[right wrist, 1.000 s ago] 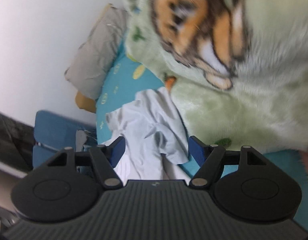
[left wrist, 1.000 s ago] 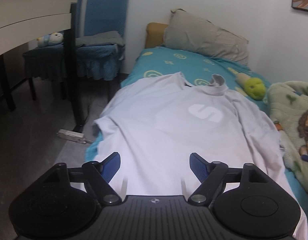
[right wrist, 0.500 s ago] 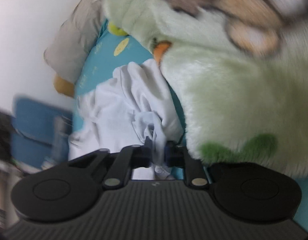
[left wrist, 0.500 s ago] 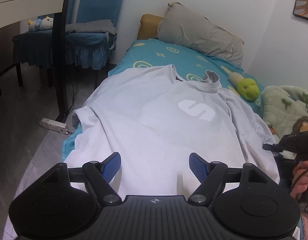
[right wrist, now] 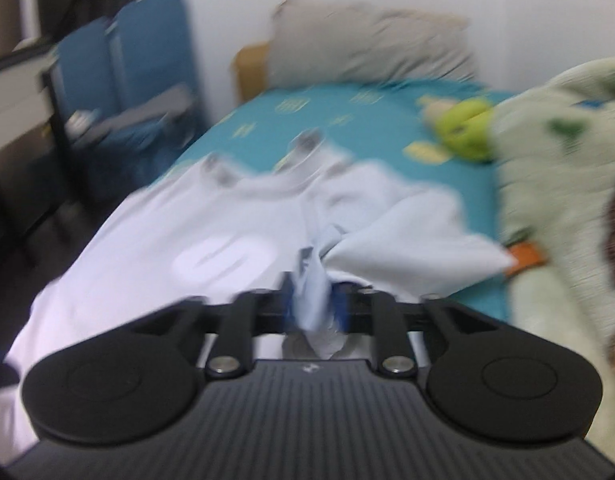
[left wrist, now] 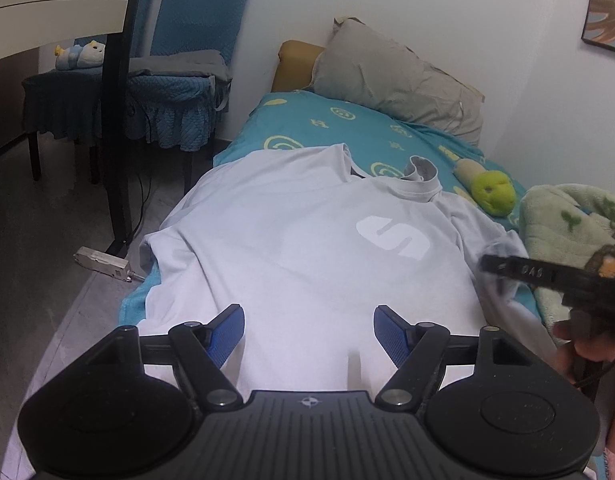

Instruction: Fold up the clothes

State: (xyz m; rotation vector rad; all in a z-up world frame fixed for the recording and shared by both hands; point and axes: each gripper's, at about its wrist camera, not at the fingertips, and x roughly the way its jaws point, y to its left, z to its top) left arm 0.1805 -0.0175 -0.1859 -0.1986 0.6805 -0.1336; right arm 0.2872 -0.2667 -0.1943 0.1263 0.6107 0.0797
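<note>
A pale lilac T-shirt (left wrist: 307,240) with a white S logo lies spread face up on the teal bed sheet (left wrist: 347,128). My left gripper (left wrist: 309,330) is open and empty, hovering over the shirt's lower hem. My right gripper (right wrist: 313,308) is shut on the shirt's right sleeve (right wrist: 407,240) and holds it lifted; it also shows in the left wrist view (left wrist: 487,264) at the shirt's right edge. The right wrist view is blurred by motion.
A green fleece blanket (left wrist: 575,224) lies right of the shirt. A green plush toy (left wrist: 491,192) and a grey pillow (left wrist: 395,80) sit at the bed's head. A blue chair (left wrist: 179,80), a desk leg (left wrist: 115,140) and a power strip (left wrist: 103,264) stand left.
My right gripper shut on the right sleeve and swung up and left with it, over the shirt. My left gripper stayed open and drew back a little.
</note>
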